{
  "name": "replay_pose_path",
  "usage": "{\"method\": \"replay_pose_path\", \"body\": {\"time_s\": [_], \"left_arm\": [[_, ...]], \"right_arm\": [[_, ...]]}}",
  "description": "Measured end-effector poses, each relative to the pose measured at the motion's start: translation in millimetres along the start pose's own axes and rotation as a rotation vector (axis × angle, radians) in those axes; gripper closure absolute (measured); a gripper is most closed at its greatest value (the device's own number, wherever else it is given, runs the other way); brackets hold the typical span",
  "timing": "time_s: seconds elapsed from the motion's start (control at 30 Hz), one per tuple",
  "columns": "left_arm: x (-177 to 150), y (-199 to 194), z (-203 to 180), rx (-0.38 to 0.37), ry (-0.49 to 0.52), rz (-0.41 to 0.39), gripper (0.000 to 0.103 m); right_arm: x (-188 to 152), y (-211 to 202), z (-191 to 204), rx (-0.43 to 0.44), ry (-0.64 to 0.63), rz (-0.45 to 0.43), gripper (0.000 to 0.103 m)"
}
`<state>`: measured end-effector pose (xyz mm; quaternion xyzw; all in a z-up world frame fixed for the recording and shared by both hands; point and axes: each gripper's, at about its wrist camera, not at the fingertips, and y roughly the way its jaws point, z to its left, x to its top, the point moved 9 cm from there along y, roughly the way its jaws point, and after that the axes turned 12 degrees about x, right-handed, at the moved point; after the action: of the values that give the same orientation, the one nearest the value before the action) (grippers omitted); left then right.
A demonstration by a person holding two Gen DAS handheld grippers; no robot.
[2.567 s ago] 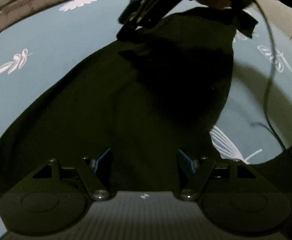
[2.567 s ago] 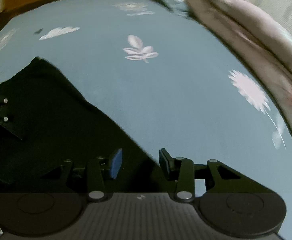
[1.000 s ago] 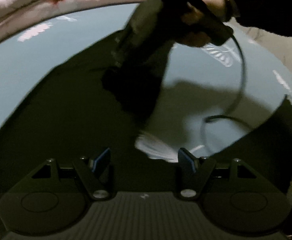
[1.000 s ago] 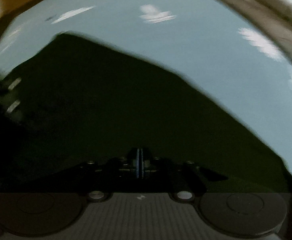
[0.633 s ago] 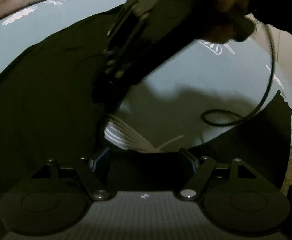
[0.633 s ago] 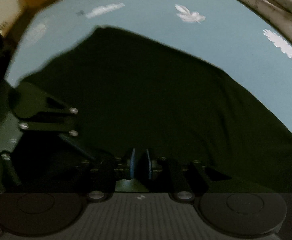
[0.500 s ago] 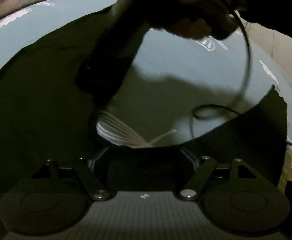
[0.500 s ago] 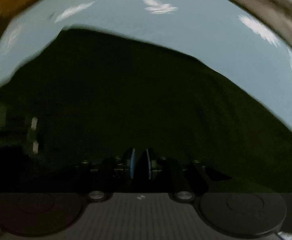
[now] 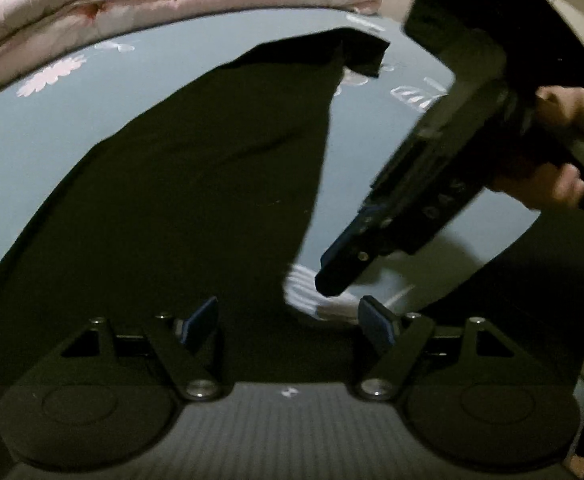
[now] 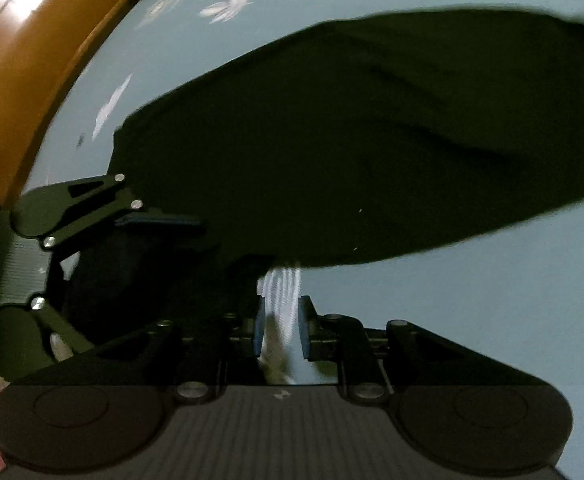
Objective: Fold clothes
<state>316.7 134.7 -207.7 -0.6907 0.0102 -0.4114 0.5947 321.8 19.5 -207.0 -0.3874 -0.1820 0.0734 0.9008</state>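
Observation:
A dark garment [image 9: 196, 184] lies flat on the blue bedsheet [image 9: 72, 128] as a long folded shape, with one end [image 9: 360, 52] far up the bed. My left gripper [image 9: 288, 320] is open and hovers over its near edge, holding nothing. A hand [image 9: 552, 152] holds my right gripper [image 9: 334, 280], which points down at the sheet just right of the garment's edge. In the right wrist view the right gripper [image 10: 280, 328] is open over a white print, nothing between its pads. The garment [image 10: 372, 140] spreads ahead, with a left finger [image 10: 160, 222] over its near edge.
A rolled pink quilt [image 9: 172, 4] lines the far side of the bed. A wooden bed frame [image 10: 24, 72] runs along the left of the right wrist view. More dark cloth [image 9: 532, 280] lies at the right. The sheet carries white flower prints [image 9: 52, 76].
The right gripper was shut on the garment and carried it across; it has now let go, opened and drawn back beside the edge. The left gripper stayed open.

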Motion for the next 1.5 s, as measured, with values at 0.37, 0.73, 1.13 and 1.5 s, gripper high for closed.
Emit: {"method": "replay_pose_path", "body": {"time_s": [0.37, 0.73, 1.13, 1.5], "left_arm": [[1, 20, -2, 0.024, 0.012, 0.053, 0.026], [1, 13, -4, 0.059, 0.062, 0.052, 0.025], [-1, 4, -28, 0.024, 0.097, 0.043, 0.024], [-4, 9, -30, 0.017, 0.082, 0.056, 0.024]], "right_arm": [[9, 13, 0, 0.002, 0.127, -0.156, 0.102], [-10, 0, -8, -0.043, 0.184, -0.154, 0.102], [11, 4, -22, -0.136, 0.128, -0.177, 0.102], [19, 1, -17, -0.152, 0.077, -0.16, 0.094]]}}
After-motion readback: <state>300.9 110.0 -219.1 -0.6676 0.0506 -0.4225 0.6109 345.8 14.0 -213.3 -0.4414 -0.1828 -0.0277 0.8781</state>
